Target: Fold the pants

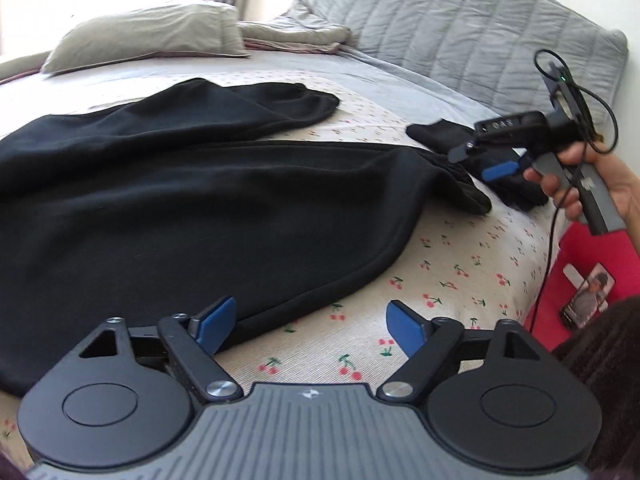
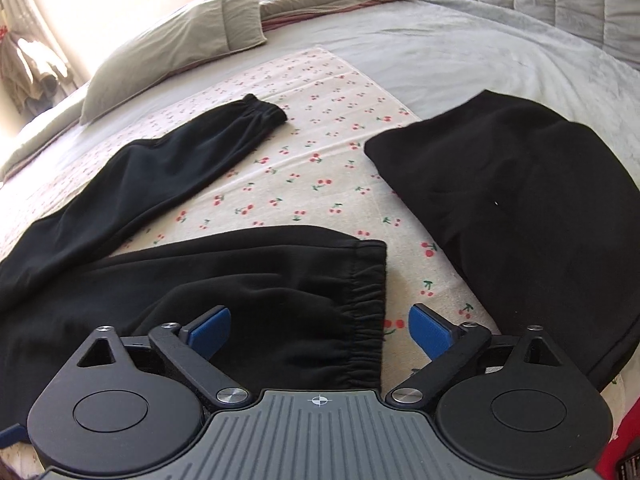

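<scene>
- Cherry-print sheet [image 2: 304,168] covers the bed.
- Black pants [image 1: 180,200] lie spread on it.
- Folded black garment [image 2: 520,208] beside their cuff [image 2: 366,312].
- Left gripper [image 1: 310,326], right gripper [image 2: 320,330]: jaws wide apart, holding nothing.

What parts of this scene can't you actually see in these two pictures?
- Pants waistband: left view, cut off by the left edge and the left gripper.
- Folded black garment: right view, what it is cannot be told; its right side runs off frame.
- Photo card: left view, too small to read.
</scene>
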A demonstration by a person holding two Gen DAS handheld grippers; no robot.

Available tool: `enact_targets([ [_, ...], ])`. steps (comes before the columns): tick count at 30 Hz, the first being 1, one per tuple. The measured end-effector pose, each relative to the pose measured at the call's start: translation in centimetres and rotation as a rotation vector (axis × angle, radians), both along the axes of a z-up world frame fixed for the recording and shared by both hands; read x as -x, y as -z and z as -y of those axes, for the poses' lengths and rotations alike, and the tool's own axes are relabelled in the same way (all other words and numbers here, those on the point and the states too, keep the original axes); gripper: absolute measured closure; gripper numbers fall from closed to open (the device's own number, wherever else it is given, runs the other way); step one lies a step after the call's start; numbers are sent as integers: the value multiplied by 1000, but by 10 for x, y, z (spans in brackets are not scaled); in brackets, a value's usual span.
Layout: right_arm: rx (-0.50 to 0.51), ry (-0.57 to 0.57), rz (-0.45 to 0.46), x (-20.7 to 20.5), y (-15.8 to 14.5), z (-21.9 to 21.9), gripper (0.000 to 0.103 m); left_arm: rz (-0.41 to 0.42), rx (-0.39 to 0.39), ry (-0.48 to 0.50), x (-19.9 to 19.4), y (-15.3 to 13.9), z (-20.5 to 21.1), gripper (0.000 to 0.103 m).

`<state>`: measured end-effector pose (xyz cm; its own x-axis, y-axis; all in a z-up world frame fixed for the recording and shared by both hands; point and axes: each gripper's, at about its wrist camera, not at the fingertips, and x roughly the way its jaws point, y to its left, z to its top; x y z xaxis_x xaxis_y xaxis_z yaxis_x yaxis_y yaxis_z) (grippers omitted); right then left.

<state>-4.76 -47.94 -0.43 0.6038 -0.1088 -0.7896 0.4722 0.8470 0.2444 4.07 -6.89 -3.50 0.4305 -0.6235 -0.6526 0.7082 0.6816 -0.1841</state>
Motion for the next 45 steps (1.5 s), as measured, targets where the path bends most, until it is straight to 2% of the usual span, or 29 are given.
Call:
enact_targets([
  [1, -33, 8, 0, 0, 6, 6, 32, 18, -5, 28, 1, 4, 8, 24],
  [3, -96, 13, -3, -3, 18, 17, 44, 60, -17, 68, 1, 10, 21, 27],
  [5, -92, 5, 10, -5, 25, 21, 45, 102, -32, 109, 0, 13, 30, 32],
  [7, -48, -19, 27, -7, 25, 18, 48, 148, -57, 122, 1, 15, 41, 36],
  [8, -22, -32, 33, -9, 26, 17, 50, 173, -67, 126, 2, 16, 45, 42],
  [9, 7, -42, 33, -10, 26, 14, 57, 194, -77, 127, 3, 17, 48, 46],
  [10, 44, -52, 36, -11, 26, 13, 66, 206, -82, 129, 3, 18, 50, 58],
  [11, 62, -54, 44, -11, 25, 12, 69, 212, -82, 135, 4, 15, 50, 77],
  [12, 65, -52, 50, -11, 23, 12, 74, 214, -79, 138, 4, 14, 51, 89],
  [13, 66, -43, 65, -10, 20, 15, 76, 221, -79, 131, 4, 12, 52, 96],
  [16, 135, -21, 81, -7, 6, 16, 78, 238, -60, 134, 11, 7, 53, 97],
  [20, 169, -12, 67, -5, -4, 22, 79, 241, -40, 161, 22, -3, 54, 99],
  [23, 255, -17, 8, -7, -8, 17, 79, 206, -35, 195, 28, -3, 58, 99],
  [27, 293, -23, -92, -17, 11, 16, 77, 171, -93, 210, 25, 15, 67, 96],
  [28, 330, -33, -111, -19, 16, 13, 65, 168, -76, 208, 25, 15, 64, 92],
  [29, 370, -34, -118, -19, 17, 10, 57, 169, -64, 205, 26, 14, 63, 80],
  [30, 407, -37, -121, -17, 15, 7, 47, 173, -59, 205, 28, 12, 61, 71],
  [31, 422, -44, -116, -13, 10, 4, 44, 188, -54, 209, 31, 9, 60, 56],
  [32, 419, -44, -103, -9, 5, 3, 42, 212, -50, 212, 35, 7, 58, 47],
  [33, 403, -40, -89, -3, 1, 3, 37, 237, -51, 218, 38, 6, 56, 45],
  [35, 361, -28, -71, 8, -7, 3, 35, 255, -66, 226, 42, 6, 55, 45],
  [38, 283, -22, -63, 25, -11, 3, 35, 237, -82, 230, 41, 9, 55, 45],
  [42, 121, -18, -75, 37, 4, 7, 38, 240, -94, 231, 40, 10, 54, 45],
  [45, 35, 9, -87, 35, 25, 13, 67, 221, -92, 225, 35, 13, 54, 48],
])
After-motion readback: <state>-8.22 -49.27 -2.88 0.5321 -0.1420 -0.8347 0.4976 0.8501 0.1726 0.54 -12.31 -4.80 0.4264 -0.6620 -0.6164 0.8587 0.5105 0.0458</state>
